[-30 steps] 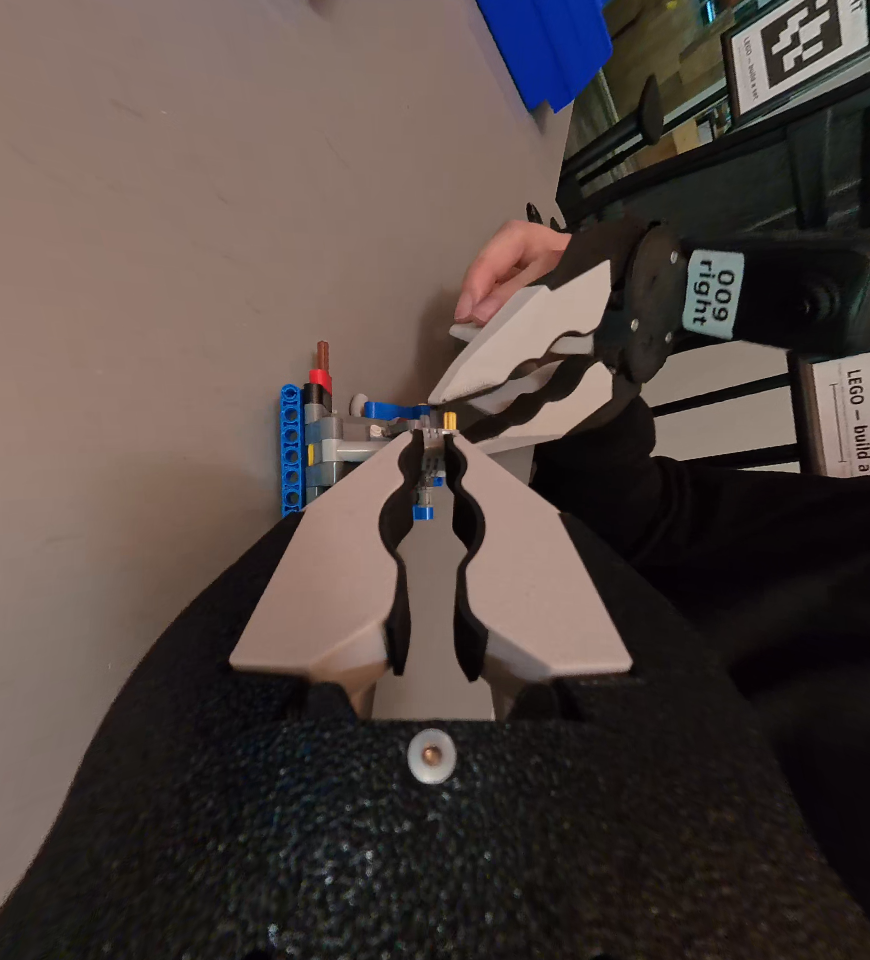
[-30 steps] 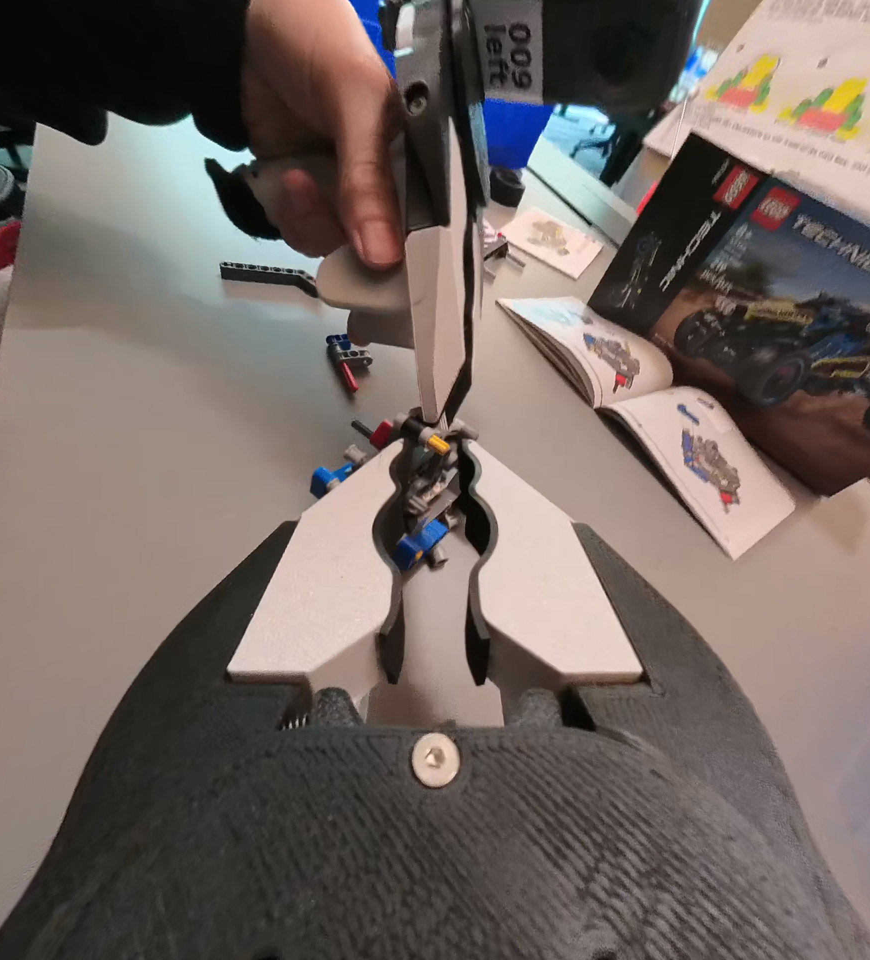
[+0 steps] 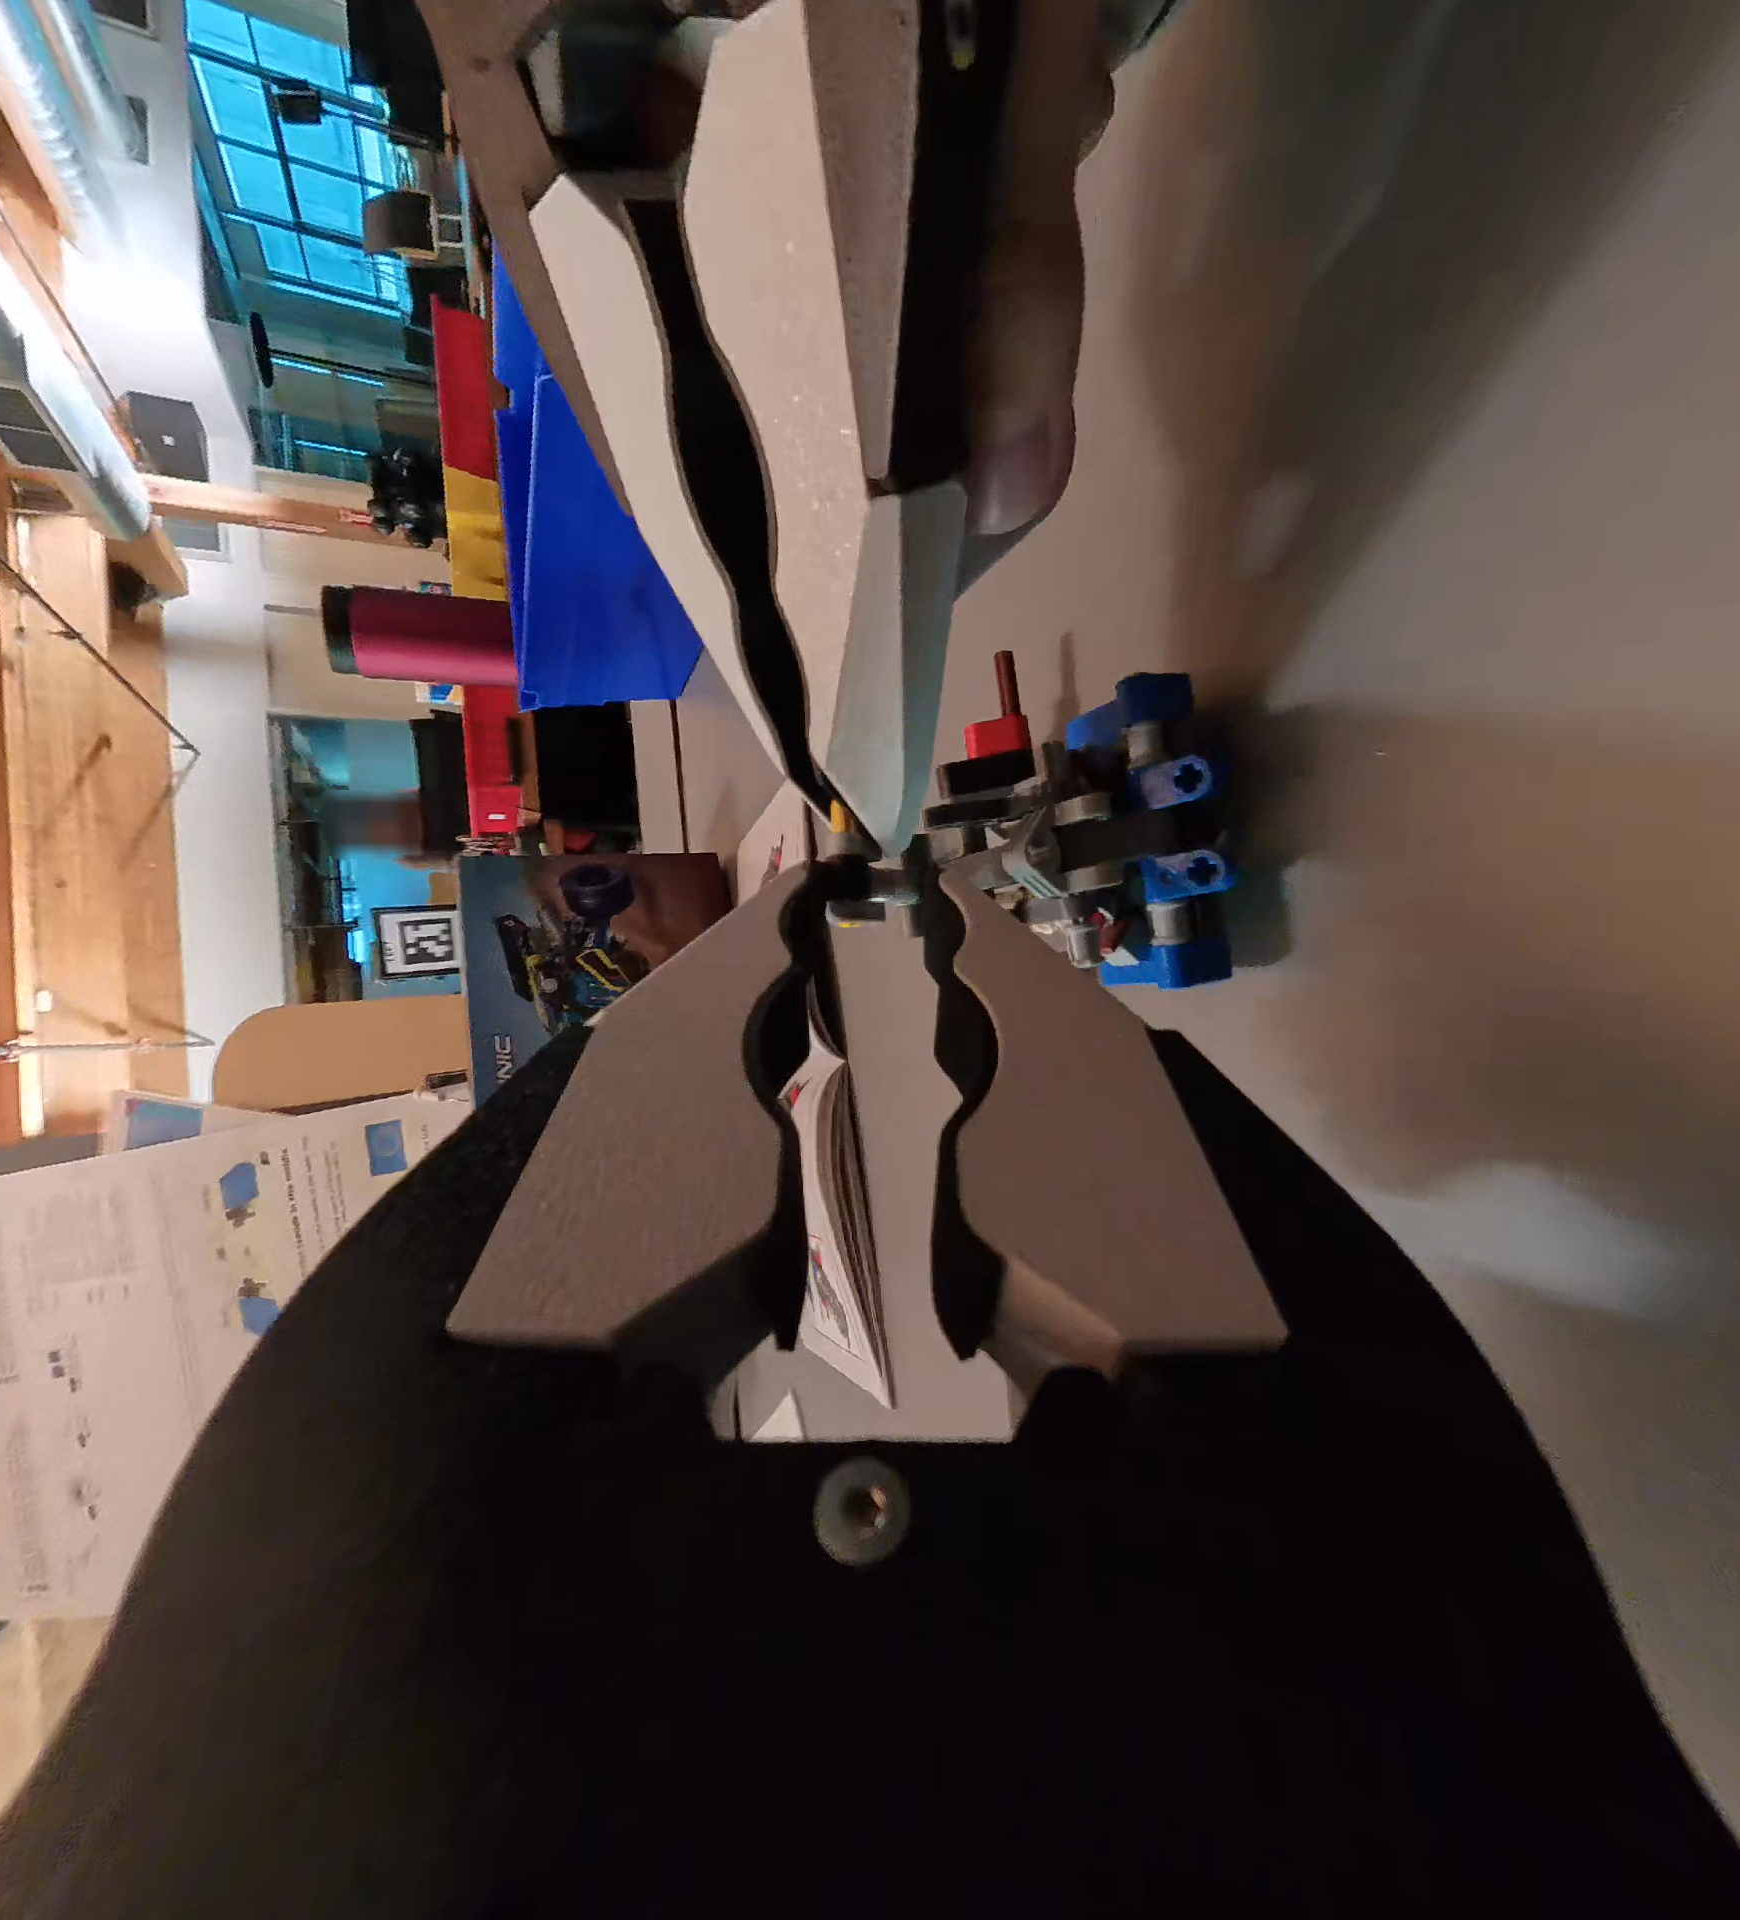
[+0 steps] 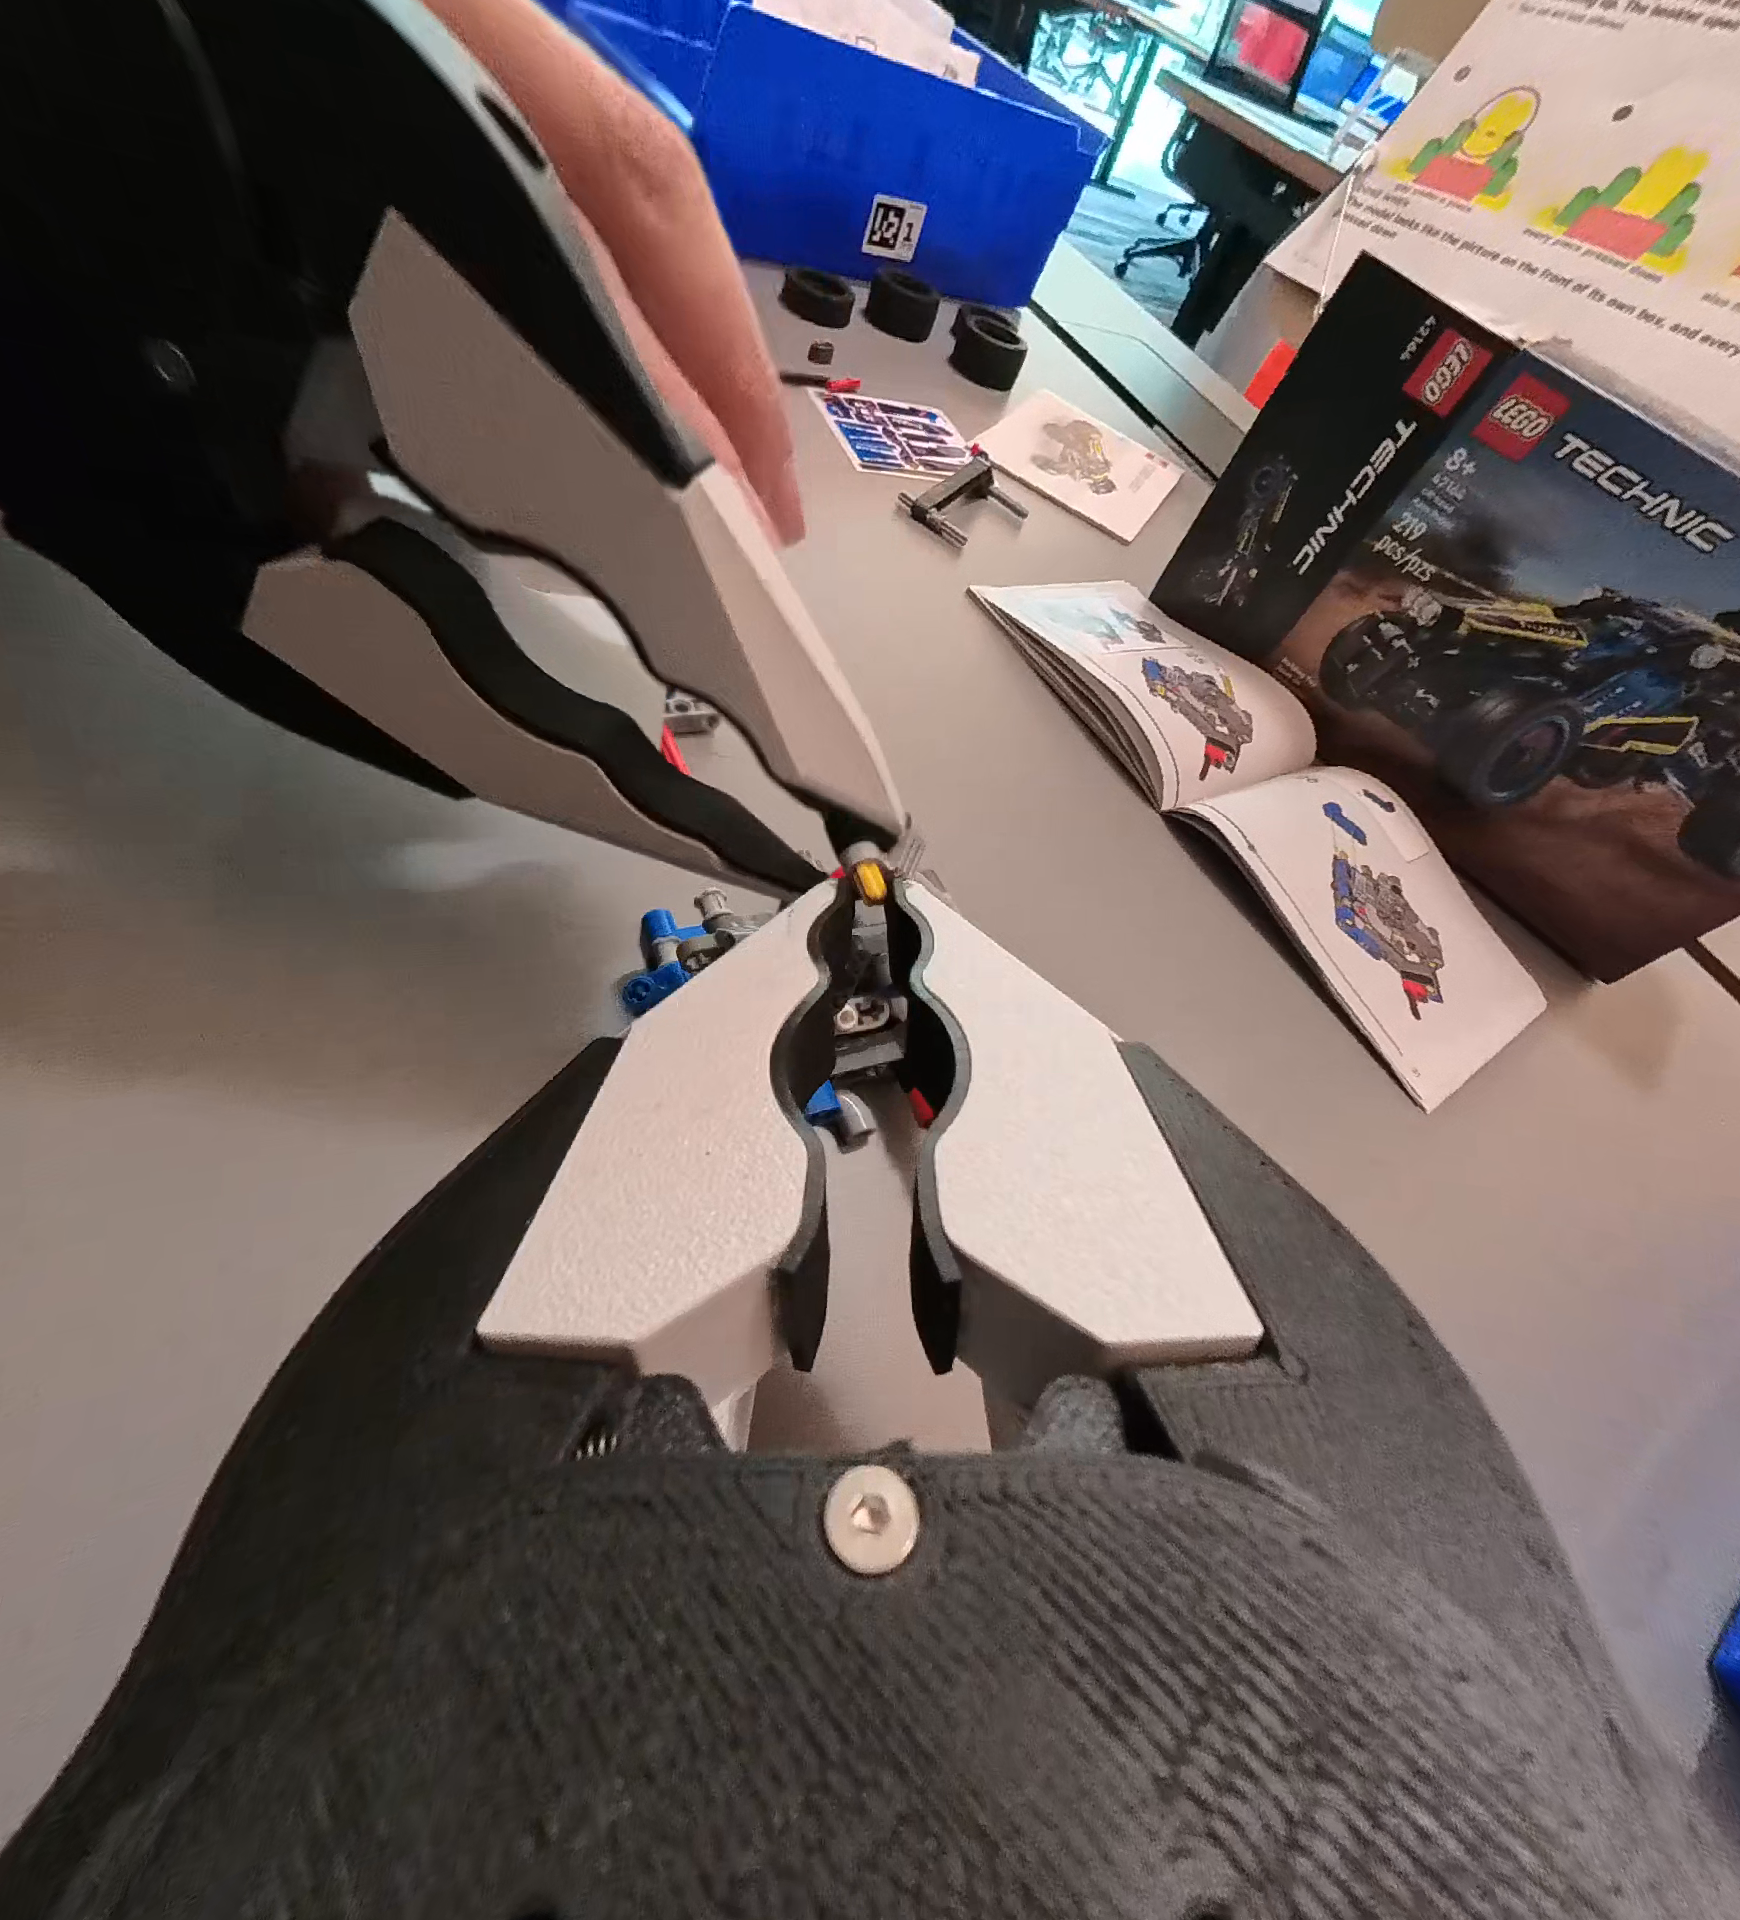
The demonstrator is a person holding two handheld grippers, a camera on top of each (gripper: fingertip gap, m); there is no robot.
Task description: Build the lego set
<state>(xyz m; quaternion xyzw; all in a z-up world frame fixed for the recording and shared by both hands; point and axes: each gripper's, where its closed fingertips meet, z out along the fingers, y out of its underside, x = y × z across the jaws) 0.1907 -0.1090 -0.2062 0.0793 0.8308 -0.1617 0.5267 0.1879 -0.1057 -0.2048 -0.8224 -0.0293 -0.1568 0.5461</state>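
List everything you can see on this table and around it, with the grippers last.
brick assembly: one, blue, grey, black and red, on the table at both grippers' tips
yellow pin: one, at the assembly's near end
instruction booklet: one, white, open, right of centre
set box: one, dark, behind the booklet
tyres: three, black, far side
blue bin: one, behind the tyres
sticker sheet: one, blue and white, far centre
tumbler: one, maroon, beyond the bin
table: grey
hand: one, on the left gripper
left gripper: closed around the assembly's grey end
right gripper: tips closed on the yellow pin
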